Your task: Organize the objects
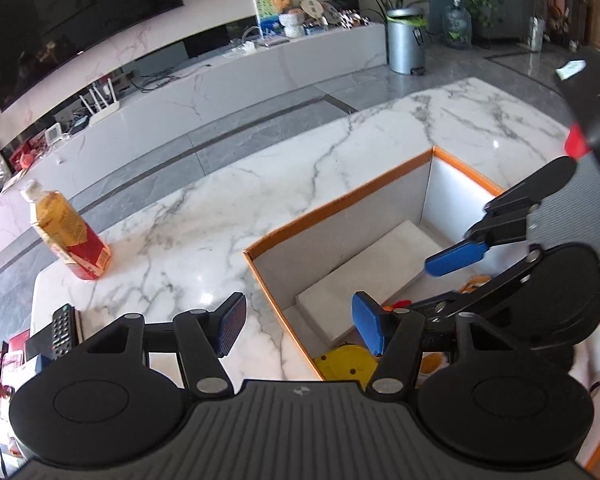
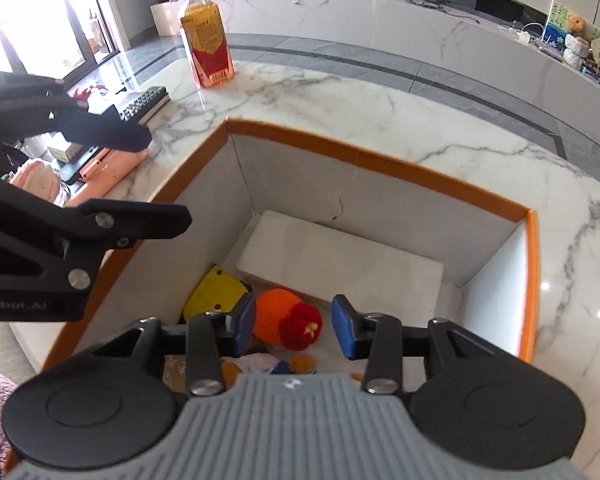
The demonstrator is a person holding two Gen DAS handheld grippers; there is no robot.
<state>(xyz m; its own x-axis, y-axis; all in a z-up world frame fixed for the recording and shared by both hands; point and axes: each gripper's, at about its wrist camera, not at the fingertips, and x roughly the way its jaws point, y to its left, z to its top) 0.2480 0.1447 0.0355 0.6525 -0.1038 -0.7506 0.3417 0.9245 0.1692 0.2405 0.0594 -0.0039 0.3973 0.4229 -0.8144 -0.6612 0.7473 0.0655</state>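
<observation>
The table (image 2: 380,120) is glossy white marble with grey veins, smooth enough to show bright glints. The box (image 2: 380,164), centre of the right wrist view, looks like matt cardboard, orange along the rim and plain white inside. In it, the orange and red toy (image 2: 288,320) is crocheted yarn, rough and fuzzy, and the white block (image 2: 340,260) is matt. The bottle (image 2: 206,44), upper left, is clear glossy plastic with a printed label. Each hand-held gripper (image 2: 294,330) is matt black plastic with small shiny metal bolts and blue ribbed finger pads (image 1: 366,320). The remote (image 1: 63,330), lower left of the left wrist view, is black plastic.
</observation>
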